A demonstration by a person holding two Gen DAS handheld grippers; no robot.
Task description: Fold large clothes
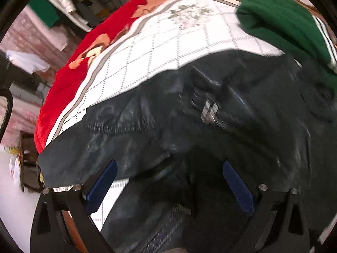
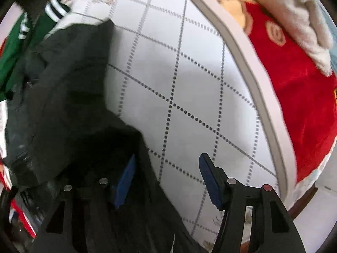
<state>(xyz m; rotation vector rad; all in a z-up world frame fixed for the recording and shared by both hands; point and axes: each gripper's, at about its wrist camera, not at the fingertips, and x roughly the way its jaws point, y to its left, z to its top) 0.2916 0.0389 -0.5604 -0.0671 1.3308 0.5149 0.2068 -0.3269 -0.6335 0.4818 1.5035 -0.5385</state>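
Grippers: the left gripper [image 1: 168,187] is seen with its jaws wide apart, black fabric lying between and under them; nothing is clamped. The right gripper [image 2: 166,181] is likewise spread, one blue pad [image 2: 124,187] set against the garment's edge and the other over bare sheet; whether cloth is touched by that pad cannot be told.

Garment: a black jacket [image 1: 189,122] with a leather-like sheen is spread on the bed, directly under both grippers. A metal zip pull [image 1: 208,111] and a stitched seam [image 1: 122,126] are exposed in the left wrist view. In the right wrist view its edge [image 2: 126,124] is seen ending on the sheet, with rumpled layers behind it.

Surface: a white sheet with a dotted grid [image 2: 189,80] is left uncovered beyond the jacket, bordered by a grey band.

Farther off: a green knit garment [image 1: 284,21] with white stripes is lying just past the jacket, touching or overlapping it. A red floral blanket [image 1: 63,88] is draped around the sheet's rim, and a pale towel-like cloth [image 2: 294,10] is piled on it.

Progress: judged early to middle. The jacket is laid out but is creased and uneven, and no tidy folded stack is shown. A grasp, the folds themselves and the green garment are judged to be left.
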